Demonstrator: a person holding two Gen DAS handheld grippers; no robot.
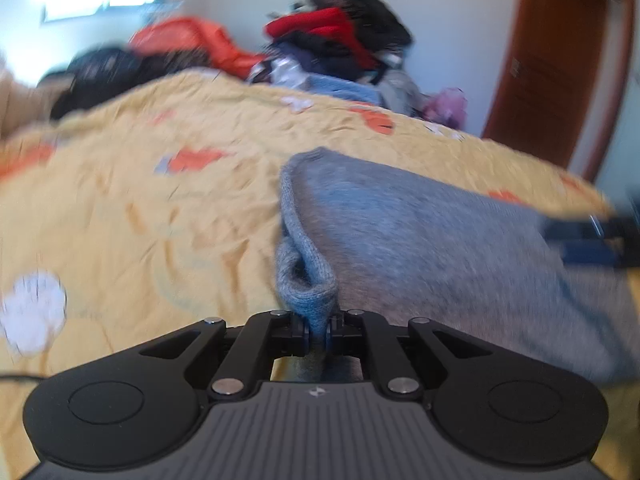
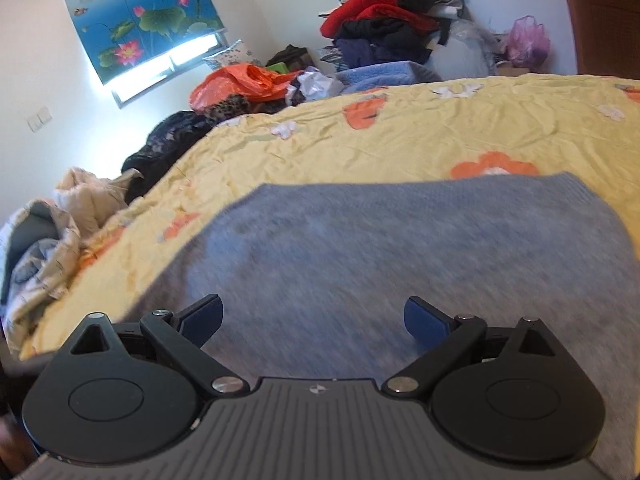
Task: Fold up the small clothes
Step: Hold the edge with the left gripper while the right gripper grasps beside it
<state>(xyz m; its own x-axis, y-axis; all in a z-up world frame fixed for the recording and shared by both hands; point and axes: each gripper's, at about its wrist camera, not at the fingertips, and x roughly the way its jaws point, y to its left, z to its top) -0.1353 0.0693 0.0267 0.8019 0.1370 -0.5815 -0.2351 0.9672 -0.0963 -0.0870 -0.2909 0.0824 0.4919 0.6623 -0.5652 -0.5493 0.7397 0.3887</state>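
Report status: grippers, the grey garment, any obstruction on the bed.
Left gripper shut on grey knit garment, edge bunched between the fingers. Right gripper open above it, holding nothing. Garment on yellow bedspread; clothes pile far back.

Bed: yellow flowered bedspread [image 2: 400, 136], creased | Far side of bed: heap of red, black and navy clothes [image 2: 384, 28] against the wall; orange plastic bag [image 2: 244, 84]; pink bag [image 2: 526, 42] | Wall: lotus-pond poster [image 2: 140, 16] above a bright window | Right edge: brown wooden door [image 1: 556, 64]
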